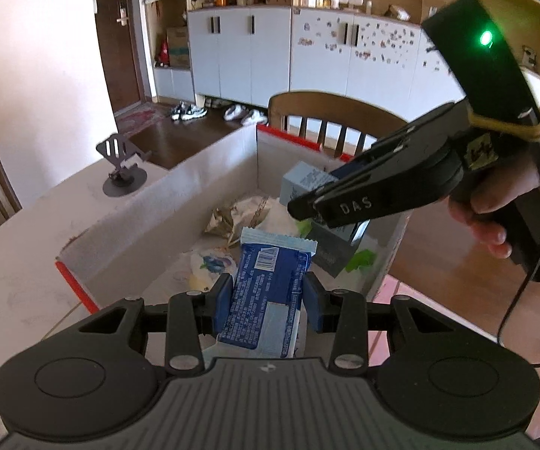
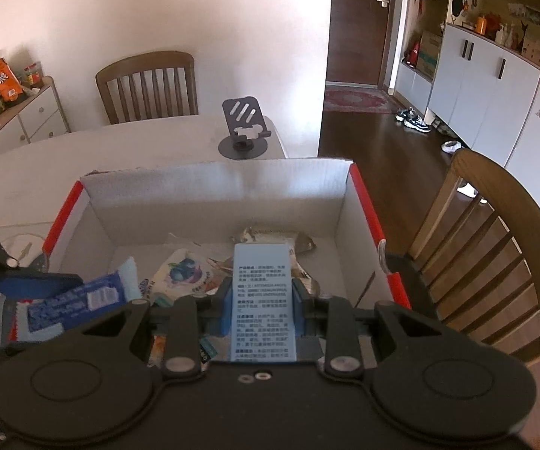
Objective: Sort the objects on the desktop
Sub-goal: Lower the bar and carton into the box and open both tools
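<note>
While I hold both arms over the cardboard box (image 2: pixel 213 183) on the worktop (image 2: pixel 82 150), my left tool (image 1: pixel 266 296) is clamped on a blue snack wrapper (image 1: pixel 266 292), its blue pads pressing the wrapper's two long edges. The wrapper points away from me over the near edge of the box. My right tool (image 2: pixel 260 300) is closed on a pale blue carton (image 2: pixel 262 292), which stands up between its pads above the box's inside.

I count two tools, each gripping one thing, one box with red-edged flaps, one phone stand (image 2: pixel 245 131) on the worktop beyond the box, and two wooden chairs in each view. Several crumpled wrappers and packets lie on the box floor; I cannot count them exactly.

The left view shows my right hand (image 1: pixel 495 210) around the right tool's handle, a green light on it, and the carton seen from the side. The right view shows the carton's printed face, plus the left tool and its wrapper coming in from the left edge.
</note>
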The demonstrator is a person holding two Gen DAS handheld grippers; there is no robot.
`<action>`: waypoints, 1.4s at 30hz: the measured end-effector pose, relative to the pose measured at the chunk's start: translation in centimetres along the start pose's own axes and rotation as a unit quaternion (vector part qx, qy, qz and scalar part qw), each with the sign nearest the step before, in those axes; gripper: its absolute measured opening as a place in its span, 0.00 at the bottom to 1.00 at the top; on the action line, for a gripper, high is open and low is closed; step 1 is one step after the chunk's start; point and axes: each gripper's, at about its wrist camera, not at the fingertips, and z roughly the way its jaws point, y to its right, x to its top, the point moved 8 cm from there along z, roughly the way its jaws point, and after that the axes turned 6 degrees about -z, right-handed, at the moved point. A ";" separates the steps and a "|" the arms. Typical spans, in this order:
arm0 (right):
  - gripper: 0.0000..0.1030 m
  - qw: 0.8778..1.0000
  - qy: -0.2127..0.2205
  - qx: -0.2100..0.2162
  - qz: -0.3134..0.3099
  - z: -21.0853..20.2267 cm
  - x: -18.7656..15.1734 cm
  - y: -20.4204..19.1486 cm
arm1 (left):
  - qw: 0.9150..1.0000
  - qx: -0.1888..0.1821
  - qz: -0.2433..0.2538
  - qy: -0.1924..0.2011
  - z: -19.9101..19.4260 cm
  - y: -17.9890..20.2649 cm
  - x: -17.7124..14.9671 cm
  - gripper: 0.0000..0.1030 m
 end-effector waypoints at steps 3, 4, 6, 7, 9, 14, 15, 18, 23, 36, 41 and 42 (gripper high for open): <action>0.28 1.000 -0.003 0.000 -0.001 0.7 0.1 0.0 | 1.000 -0.001 -0.005 -0.016 1.2 -0.2 -0.4 0.37; 0.28 1.000 -0.004 0.001 -0.001 0.9 0.1 0.0 | 1.000 -0.001 -0.005 -0.019 1.5 -0.3 -0.6 0.37; 0.28 1.000 -0.005 0.001 0.000 1.2 0.0 0.0 | 1.000 0.000 -0.005 -0.027 2.0 -0.3 -0.7 0.37; 0.28 1.000 -0.006 0.002 0.000 1.3 -0.1 0.0 | 0.999 -0.001 -0.008 -0.033 2.4 -0.4 -0.9 0.37; 0.28 1.000 -0.006 0.004 0.000 1.4 -0.1 -0.1 | 0.999 -0.002 -0.013 -0.042 2.8 -0.5 -1.2 0.37; 0.28 1.000 -0.009 0.007 -0.009 1.3 -0.2 -0.4 | 0.997 -0.012 -0.021 -0.072 3.8 -0.7 -1.7 0.37; 0.29 1.000 -0.010 0.007 -0.009 1.3 -0.2 -0.4 | 0.997 -0.016 -0.025 -0.075 3.9 -0.8 -1.8 0.37; 0.29 1.000 -0.010 0.010 -0.010 1.3 -0.2 -0.6 | 0.996 -0.022 -0.030 -0.083 4.1 -0.8 -1.7 0.38; 0.29 1.000 -0.011 0.012 -0.017 1.3 -0.1 -1.0 | 0.996 -0.033 -0.022 -0.081 3.8 -0.5 -1.5 0.50; 0.38 0.999 -0.018 0.031 -0.021 0.5 -0.6 -2.2 | 0.997 -0.026 -0.040 -0.062 1.8 -0.9 -1.5 0.79; 0.41 0.999 -0.016 0.042 -0.021 -0.3 -0.6 -2.9 | 0.997 -0.021 -0.058 -0.047 0.7 -1.7 -1.4 0.83; 0.41 0.999 -0.015 0.042 -0.020 -0.4 -0.5 -3.1 | 0.997 -0.022 -0.061 -0.043 0.4 -1.9 -1.4 0.84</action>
